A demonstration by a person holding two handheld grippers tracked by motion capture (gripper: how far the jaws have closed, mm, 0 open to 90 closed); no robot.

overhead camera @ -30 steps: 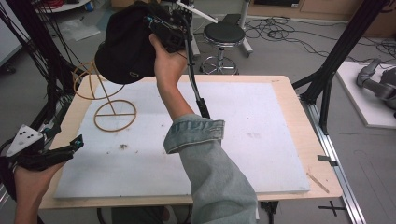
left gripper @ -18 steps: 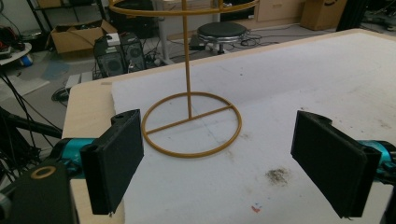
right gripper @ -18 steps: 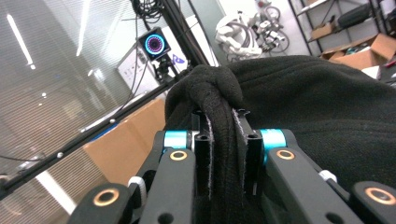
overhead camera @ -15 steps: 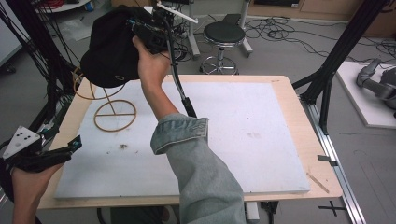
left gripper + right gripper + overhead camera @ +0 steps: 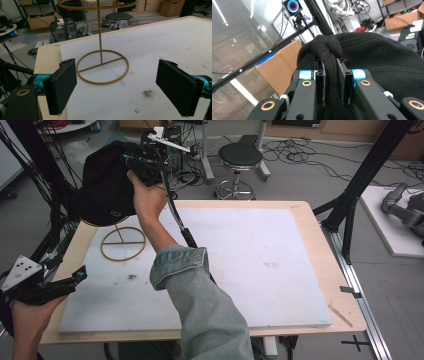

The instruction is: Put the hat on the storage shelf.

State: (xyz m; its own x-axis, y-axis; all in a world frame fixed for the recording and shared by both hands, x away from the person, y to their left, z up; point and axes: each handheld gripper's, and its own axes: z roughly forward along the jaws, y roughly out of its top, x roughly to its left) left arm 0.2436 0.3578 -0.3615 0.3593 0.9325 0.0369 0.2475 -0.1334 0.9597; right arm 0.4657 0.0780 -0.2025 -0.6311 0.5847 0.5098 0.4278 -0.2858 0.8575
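Right claw (image 5: 333, 82) clamped tight on a bunched fold of the black fabric cap (image 5: 107, 187), held up in the air above the thin gold wire stand with ring base (image 5: 123, 243) at the bench's far left. Left claw (image 5: 123, 86) jaws wide apart, nothing between them, low near the left edge of the white-topped wooden bench (image 5: 280, 270), facing the stand.
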